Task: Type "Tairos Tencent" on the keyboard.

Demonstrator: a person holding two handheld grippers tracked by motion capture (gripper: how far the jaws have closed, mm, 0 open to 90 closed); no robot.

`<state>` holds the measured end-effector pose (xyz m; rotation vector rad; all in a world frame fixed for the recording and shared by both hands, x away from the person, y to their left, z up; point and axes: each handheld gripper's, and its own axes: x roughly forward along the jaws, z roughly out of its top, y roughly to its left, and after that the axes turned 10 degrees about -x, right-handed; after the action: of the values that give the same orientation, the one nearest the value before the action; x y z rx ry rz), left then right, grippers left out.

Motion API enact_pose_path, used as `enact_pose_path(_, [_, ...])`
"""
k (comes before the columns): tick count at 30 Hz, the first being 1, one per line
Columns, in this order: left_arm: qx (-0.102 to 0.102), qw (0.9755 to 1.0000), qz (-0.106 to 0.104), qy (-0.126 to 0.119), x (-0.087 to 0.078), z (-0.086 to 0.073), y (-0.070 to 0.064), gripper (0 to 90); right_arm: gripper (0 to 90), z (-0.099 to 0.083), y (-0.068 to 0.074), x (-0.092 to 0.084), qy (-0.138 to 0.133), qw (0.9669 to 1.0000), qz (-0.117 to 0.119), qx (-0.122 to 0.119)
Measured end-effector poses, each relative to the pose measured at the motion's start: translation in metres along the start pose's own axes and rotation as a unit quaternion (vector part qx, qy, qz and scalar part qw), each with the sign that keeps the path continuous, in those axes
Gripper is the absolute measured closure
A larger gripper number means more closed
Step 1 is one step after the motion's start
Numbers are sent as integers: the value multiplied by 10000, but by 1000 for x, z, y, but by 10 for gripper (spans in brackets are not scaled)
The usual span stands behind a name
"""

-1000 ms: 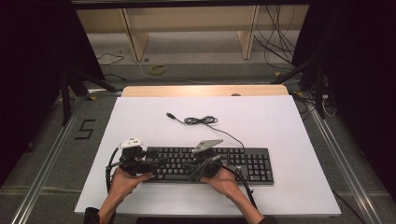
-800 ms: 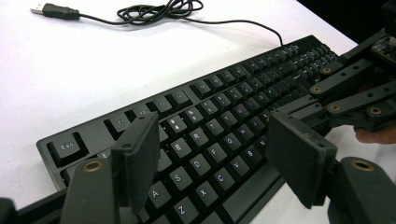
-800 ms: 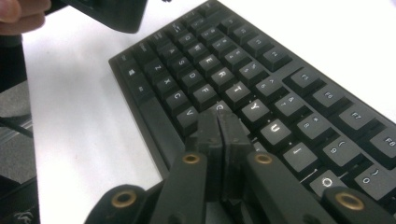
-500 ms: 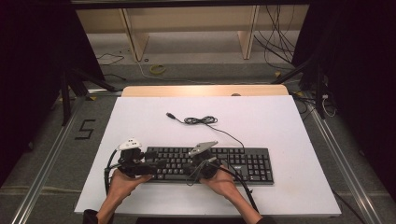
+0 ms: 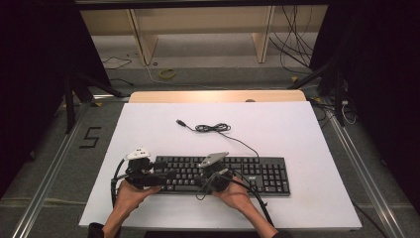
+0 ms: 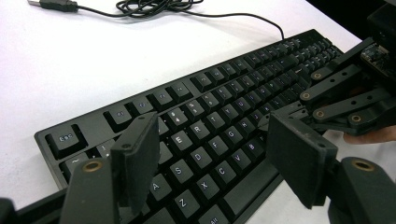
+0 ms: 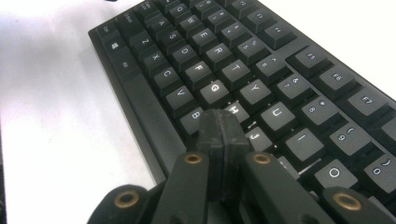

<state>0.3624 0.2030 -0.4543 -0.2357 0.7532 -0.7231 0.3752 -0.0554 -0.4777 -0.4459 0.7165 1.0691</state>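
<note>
Right gripper view: jaws of the right gripper [image 7: 222, 122] are pressed flat together w/ nothing between them, tip poised just over the keyboard [image 7: 261, 84] around the H/J/N keys. They have just been closing the last bit, nothing caught in them. In the high view the right gripper [image 5: 202, 179] has shifted a little left vs. a sec ago and sits over the keyboard's [image 5: 223, 173] middle; its grey plate points up and away from the person.

Left gripper [image 5: 168, 176]: no change. Jaws stand wide apart, empty, hovering over the left end of the keys approx. above the A/S/D rows in the left gripper view [image 6: 219, 158]; I can't tell if they touch any key.

Keyboard lies near the front edge of the white counter [image 5: 297, 124], its cable [image 5: 218, 130] coiled loosely behind it, USB plug lying free on the counter.

Meaning, as I judge it: closed jaws make one narrow poking tip, so the right side looks set up to press single keys – prob. typing w/ the tip. Whether a key is pressed down right now can't be made out. Left side seems to be just waiting or steadying.
</note>
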Motion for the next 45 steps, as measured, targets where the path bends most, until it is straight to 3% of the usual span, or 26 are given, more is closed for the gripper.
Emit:
enact_pose_path(6, [-10,10000,2,-2,0,0,0,343,900,1,-5,-10,-256,9995,30,173])
enact_pose_path(16, [16,10000,-18,34,1,0,-1,339,896,1,-7,-14,-370,9991,46,211])
enact_pose_path(26, [34,9998,-91,151,2,0,-2,354,721,2,-12,-23,-597,9975,108,351])
enact_pose_path(31, [164,9994,-139,280,5,0,-4,383,610,2,-15,-28,-721,9962,109,467])
enact_pose_path(40, [352,9974,-193,596,10,1,-9,509,483,2,-17,-33,-861,9943,90,625])
enact_pose_path(45, [492,9949,-249,839,15,0,-12,649,471,0,-18,-38,-912,9936,62,661])
